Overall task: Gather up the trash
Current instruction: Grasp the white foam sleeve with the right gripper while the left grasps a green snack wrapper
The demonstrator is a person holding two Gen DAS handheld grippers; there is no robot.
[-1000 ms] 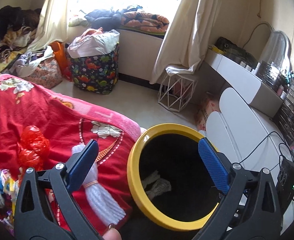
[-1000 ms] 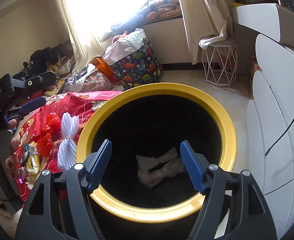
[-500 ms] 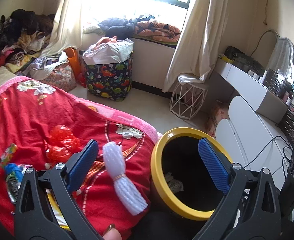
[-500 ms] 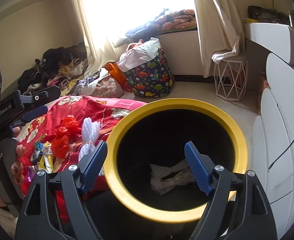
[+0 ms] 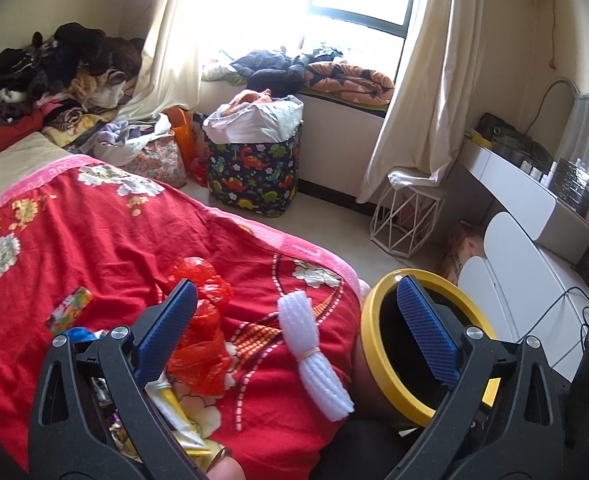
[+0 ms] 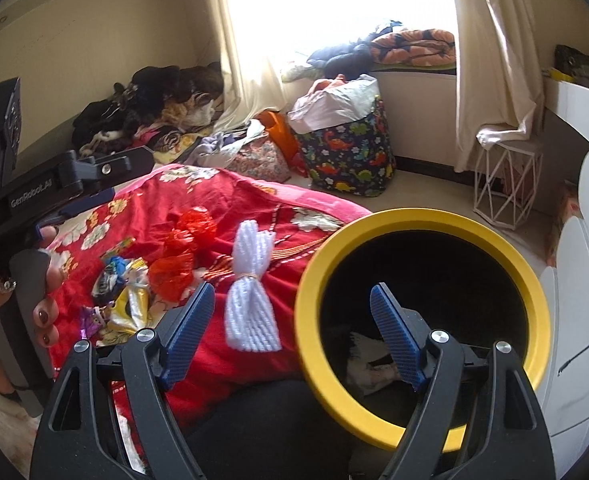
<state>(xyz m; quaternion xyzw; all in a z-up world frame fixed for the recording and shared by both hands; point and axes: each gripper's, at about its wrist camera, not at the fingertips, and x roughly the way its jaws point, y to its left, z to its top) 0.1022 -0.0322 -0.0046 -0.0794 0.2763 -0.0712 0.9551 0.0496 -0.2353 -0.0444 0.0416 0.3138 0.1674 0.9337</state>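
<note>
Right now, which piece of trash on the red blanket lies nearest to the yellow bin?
The white foam bundle tied with a rubber band: it lies beside the bin's yellow rim, while the red plastic bags and snack wrappers lie farther left.

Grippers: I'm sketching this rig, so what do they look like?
Both the left gripper and right gripper have black speckled plastic arms with triangular cutouts, silver screws and ribbed blue fingers. White "GenRobot.AI" lettering marks the left one's body.

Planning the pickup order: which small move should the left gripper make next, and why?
Probably lower the open left gripper onto the white foam bundle. It lies loose on the red blanket, nearest the yellow-rimmed bin, and sits between the fingers already.
</note>
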